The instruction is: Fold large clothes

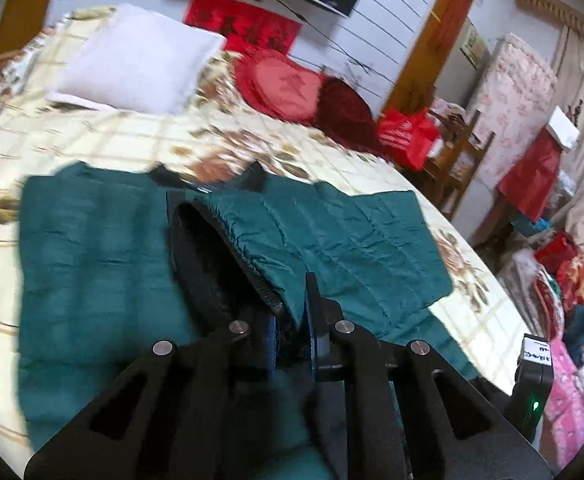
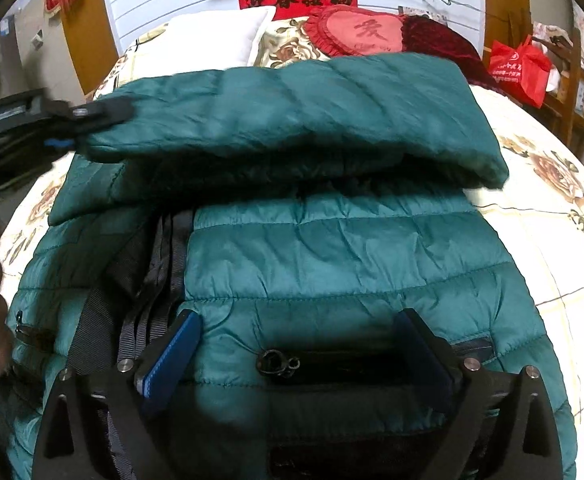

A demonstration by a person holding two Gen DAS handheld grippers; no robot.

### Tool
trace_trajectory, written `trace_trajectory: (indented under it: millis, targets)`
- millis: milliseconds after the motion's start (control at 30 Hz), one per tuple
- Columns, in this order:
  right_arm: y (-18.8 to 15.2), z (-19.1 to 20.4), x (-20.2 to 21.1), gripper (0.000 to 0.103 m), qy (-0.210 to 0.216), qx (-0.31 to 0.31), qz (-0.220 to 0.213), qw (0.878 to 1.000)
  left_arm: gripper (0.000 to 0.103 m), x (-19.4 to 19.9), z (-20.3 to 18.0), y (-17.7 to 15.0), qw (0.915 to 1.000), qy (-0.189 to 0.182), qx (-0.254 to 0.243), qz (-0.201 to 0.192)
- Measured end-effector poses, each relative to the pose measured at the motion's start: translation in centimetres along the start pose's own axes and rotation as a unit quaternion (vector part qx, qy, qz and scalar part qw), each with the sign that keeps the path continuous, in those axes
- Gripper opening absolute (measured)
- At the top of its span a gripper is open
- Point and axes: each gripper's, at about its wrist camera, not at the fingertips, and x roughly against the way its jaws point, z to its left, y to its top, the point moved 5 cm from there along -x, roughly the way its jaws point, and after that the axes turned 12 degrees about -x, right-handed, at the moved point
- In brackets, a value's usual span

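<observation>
Closest in the right wrist view, the right gripper [image 2: 292,344] has its blue-padded fingers [image 2: 172,354] spread wide apart, hovering over the teal puffer jacket [image 2: 331,248] with a zip pull [image 2: 276,362] between them. Just beyond its tips lies the jacket's quilted body, with the dark lining of the open front to the left. Farther ahead and to the left, the left gripper [image 2: 92,114] is clamped on the end of a teal sleeve [image 2: 292,112], held raised across the jacket. In the left wrist view, the left gripper [image 1: 292,316] pinches that sleeve's elastic cuff [image 1: 268,292]. Past the jacket stretches the floral bedspread [image 1: 232,136], then a white pillow [image 1: 140,56] and a red heart cushion [image 1: 280,84] against the wall.
</observation>
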Motion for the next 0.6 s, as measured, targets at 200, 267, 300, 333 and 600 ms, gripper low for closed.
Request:
trace_trajectory:
  millis: [200, 267, 300, 333, 600]
  targets:
    - [0.1, 0.2, -0.2, 0.103, -0.001, 0.005, 0.004, 1.0, 0.01, 5.1, 6.6, -0.3, 0.9974, 0.06, 0.033, -0.021]
    - [0.1, 0.3, -0.2, 0.103, -0.003, 0.007, 0.005, 1.0, 0.01, 5.8, 8.4, -0.8, 0.9967, 0.068, 0.039, -0.022]
    - [0.0, 0.3, -0.3, 0.103, -0.004, 0.007, 0.005, 1.0, 0.01, 5.7, 8.9, -1.0, 0.9967, 0.067, 0.042, -0.019]
    - [0.1, 0.3, -0.3, 0.103, -0.005, 0.008, 0.006, 1.0, 0.01, 5.3, 9.5, -1.6, 0.9972, 0.057, 0.048, -0.012]
    - [0.0, 0.7, 0.5, 0.103, 0.026, 0.0, -0.001, 1.0, 0.028, 3.3, 11.7, -4.7, 0.9902, 0.078, 0.099, 0.06]
